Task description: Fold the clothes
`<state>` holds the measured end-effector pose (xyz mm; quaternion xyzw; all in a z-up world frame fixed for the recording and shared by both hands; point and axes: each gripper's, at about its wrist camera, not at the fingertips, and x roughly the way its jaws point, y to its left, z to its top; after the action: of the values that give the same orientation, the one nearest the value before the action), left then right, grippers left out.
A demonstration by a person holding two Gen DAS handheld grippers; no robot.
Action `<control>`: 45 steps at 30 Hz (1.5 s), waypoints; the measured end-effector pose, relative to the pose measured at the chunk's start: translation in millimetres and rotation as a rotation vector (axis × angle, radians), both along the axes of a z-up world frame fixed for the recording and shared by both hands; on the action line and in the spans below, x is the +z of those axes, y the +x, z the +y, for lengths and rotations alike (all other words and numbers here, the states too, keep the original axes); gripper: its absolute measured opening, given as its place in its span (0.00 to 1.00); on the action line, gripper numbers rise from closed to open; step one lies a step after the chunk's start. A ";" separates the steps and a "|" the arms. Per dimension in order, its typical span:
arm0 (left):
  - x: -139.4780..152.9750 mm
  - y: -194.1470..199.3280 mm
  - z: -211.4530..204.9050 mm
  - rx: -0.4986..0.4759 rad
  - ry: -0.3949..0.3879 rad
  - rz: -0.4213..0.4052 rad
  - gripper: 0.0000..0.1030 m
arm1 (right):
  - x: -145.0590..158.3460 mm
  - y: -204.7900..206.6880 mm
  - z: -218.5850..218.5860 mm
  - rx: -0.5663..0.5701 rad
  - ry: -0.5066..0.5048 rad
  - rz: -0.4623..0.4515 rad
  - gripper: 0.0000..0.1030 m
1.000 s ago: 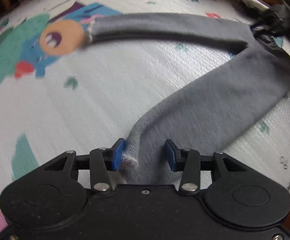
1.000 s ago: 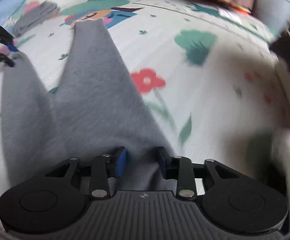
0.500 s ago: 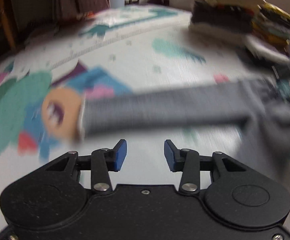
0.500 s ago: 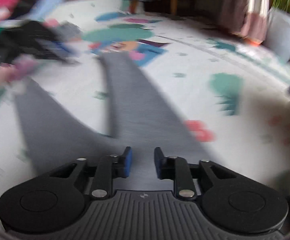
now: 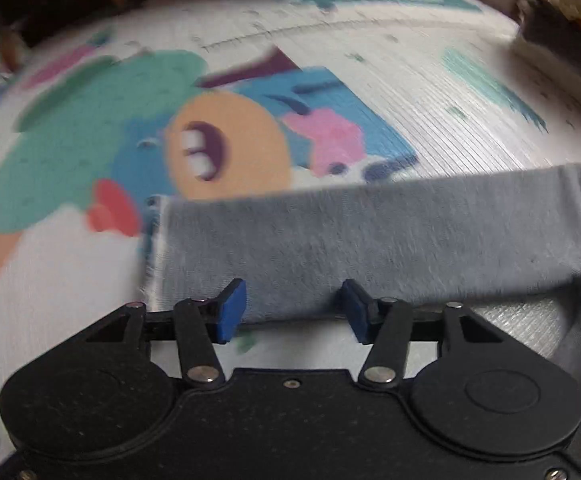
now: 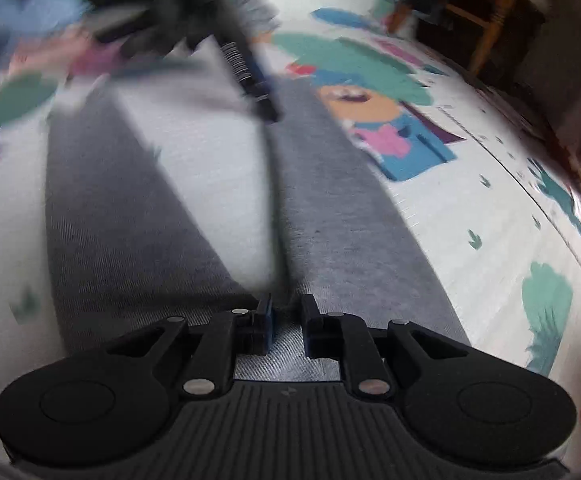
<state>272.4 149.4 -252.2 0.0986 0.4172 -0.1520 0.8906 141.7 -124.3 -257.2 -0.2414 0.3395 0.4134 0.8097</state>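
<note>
Grey trousers (image 6: 322, 216) lie flat on a cartoon-printed play mat (image 6: 470, 208), their two legs spread in a V away from the right gripper. In the left wrist view one grey leg (image 5: 370, 236) lies across the frame, its cuff at the left. My left gripper (image 5: 293, 311) is open and empty, its blue pads at the leg's near edge. My right gripper (image 6: 286, 322) is narrowly open over the crotch area, with grey cloth between and under the pads. The left gripper (image 6: 262, 96) shows blurred over the far leg in the right wrist view.
A stack of folded clothes (image 5: 570, 12) stands at the far right of the mat. A wooden chair (image 6: 486, 12) stands beyond the mat's far edge. Loose colourful clothes (image 6: 30, 20) lie blurred at the far left.
My left gripper let go of the near leg's cuff and swung over to the far leg. My right gripper's jaws narrowed and it turned toward the legs.
</note>
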 end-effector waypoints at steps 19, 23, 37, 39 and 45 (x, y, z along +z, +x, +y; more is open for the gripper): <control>-14.6 -171.2 -91.2 -0.517 -0.053 0.044 0.47 | -23.6 -11.0 -98.1 -0.203 0.048 0.034 0.25; -10.1 -194.1 -61.1 -0.538 -0.001 0.055 0.47 | -11.4 -15.4 -138.2 -0.326 0.115 0.069 0.28; 0.3 -208.6 -20.2 -0.536 0.097 0.134 0.48 | -7.3 -49.2 -155.6 -0.354 -0.062 -0.103 0.37; 0.1 -213.5 -21.5 -0.531 0.134 0.110 0.48 | 6.4 -58.7 -143.3 -0.279 -0.007 -0.149 0.37; -12.4 -204.2 24.1 -0.195 0.010 0.116 0.50 | -22.8 -67.7 -138.3 -0.254 -0.015 -0.022 0.31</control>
<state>68.2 173.5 -264.6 0.1344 0.4571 -0.2414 0.8454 74.0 -262.6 -280.0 -0.2069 0.3614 0.3024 0.8574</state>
